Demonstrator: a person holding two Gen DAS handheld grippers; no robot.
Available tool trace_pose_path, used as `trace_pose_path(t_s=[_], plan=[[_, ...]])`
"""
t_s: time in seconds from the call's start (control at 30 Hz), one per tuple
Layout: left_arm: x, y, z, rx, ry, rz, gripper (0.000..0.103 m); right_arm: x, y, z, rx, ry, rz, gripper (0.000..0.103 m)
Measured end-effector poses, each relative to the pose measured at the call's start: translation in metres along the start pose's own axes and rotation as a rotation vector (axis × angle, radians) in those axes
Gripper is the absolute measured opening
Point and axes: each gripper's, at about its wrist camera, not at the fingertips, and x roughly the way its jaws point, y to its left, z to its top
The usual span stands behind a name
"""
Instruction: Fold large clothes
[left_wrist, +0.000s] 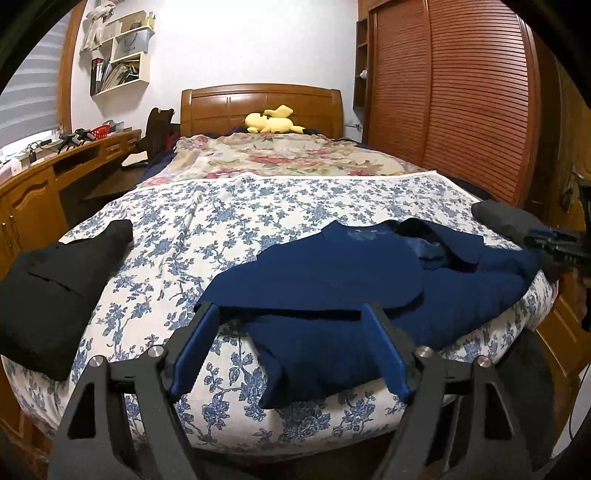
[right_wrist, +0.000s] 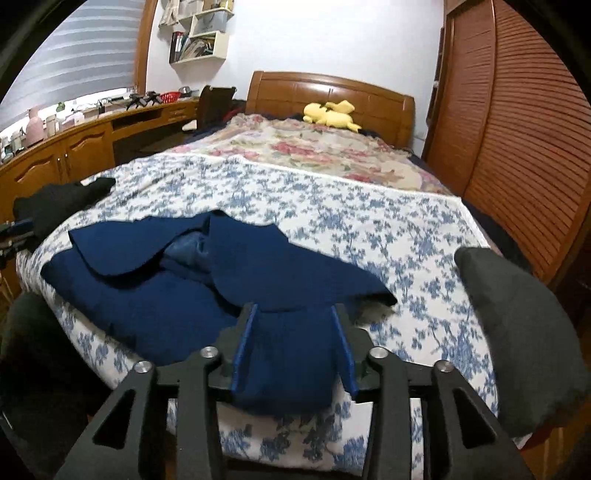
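A navy blue garment lies partly folded on the foot of the bed, its lining showing near the collar; it also shows in the right wrist view. My left gripper is open, its blue pads on either side of the garment's near edge, which hangs over the bed's edge. My right gripper is open about halfway, with a hanging part of the garment lying between its pads. The right gripper also shows at the right edge of the left wrist view.
The bed has a blue-flowered white cover and a pink floral blanket farther up. A black garment lies at the left, a dark grey one at the right. A yellow plush sits by the headboard. Desk left, louvred wardrobe right.
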Motion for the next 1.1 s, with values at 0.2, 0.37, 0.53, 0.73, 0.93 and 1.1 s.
trace_pose_path(t_s=[0.2, 0.37, 0.53, 0.73, 0.93, 1.1], plan=[[0.002, 0.005, -0.007, -0.004, 0.0, 0.011, 0.08, 0.018, 0.017, 0.01, -0.015, -0.007, 0.071, 0.053], [0.003, 0.011, -0.011, -0.022, 0.001, 0.002, 0.08, 0.052, 0.058, 0.015, -0.092, 0.033, 0.173, 0.054], [0.011, 0.017, -0.01, -0.016, 0.006, -0.01, 0.08, 0.095, 0.096, 0.023, -0.179, 0.099, 0.245, 0.054], [0.031, 0.025, 0.004, -0.005, -0.006, -0.026, 0.08, 0.15, 0.113, 0.032, -0.274, 0.201, 0.219, 0.054], [0.052, 0.031, 0.027, 0.017, -0.028, -0.034, 0.08, 0.172, 0.117, 0.063, -0.34, 0.187, 0.204, 0.038], [0.064, 0.034, 0.046, 0.028, -0.039, -0.046, 0.08, 0.193, 0.115, 0.099, -0.357, 0.143, 0.189, 0.015]])
